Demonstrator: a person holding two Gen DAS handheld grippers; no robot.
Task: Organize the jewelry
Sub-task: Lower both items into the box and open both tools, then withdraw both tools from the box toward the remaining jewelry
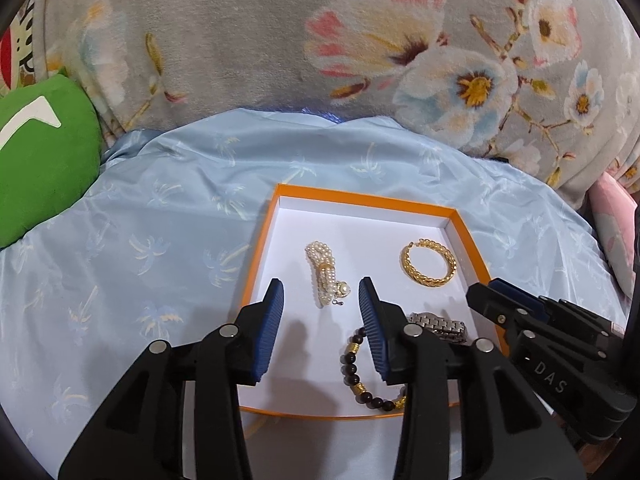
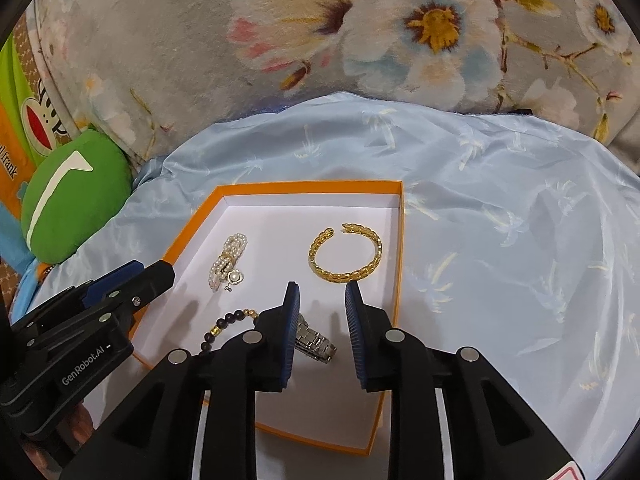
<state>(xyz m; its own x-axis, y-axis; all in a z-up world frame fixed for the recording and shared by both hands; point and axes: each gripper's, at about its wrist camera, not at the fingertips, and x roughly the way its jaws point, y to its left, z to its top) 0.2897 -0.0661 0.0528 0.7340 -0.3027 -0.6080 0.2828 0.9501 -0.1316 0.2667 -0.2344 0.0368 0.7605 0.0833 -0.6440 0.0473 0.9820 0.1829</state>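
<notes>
Orange-walled box (image 1: 362, 199) sits on a blue sheet (image 1: 160, 208) and holds 4 pieces: 1 pearl strand (image 1: 325, 274), 1 gold bangle (image 1: 429, 264), 1 bead bracelet (image 1: 360, 372) and 1 watch (image 1: 438, 326). Left gripper (image 1: 322, 330) hangs over the box with jaws apart and empty, the pearls just ahead between them, the beads under its right jaw. Right gripper (image 2: 322, 330) also has its jaws apart and empty, the watch (image 2: 316, 340) beside its left jaw and the bangle (image 2: 346, 254) just ahead. All 4 pieces look placed, so I judge the sorting near done. Any next move would be a light tidy or a clean pull-back without snagging the beads.
</notes>
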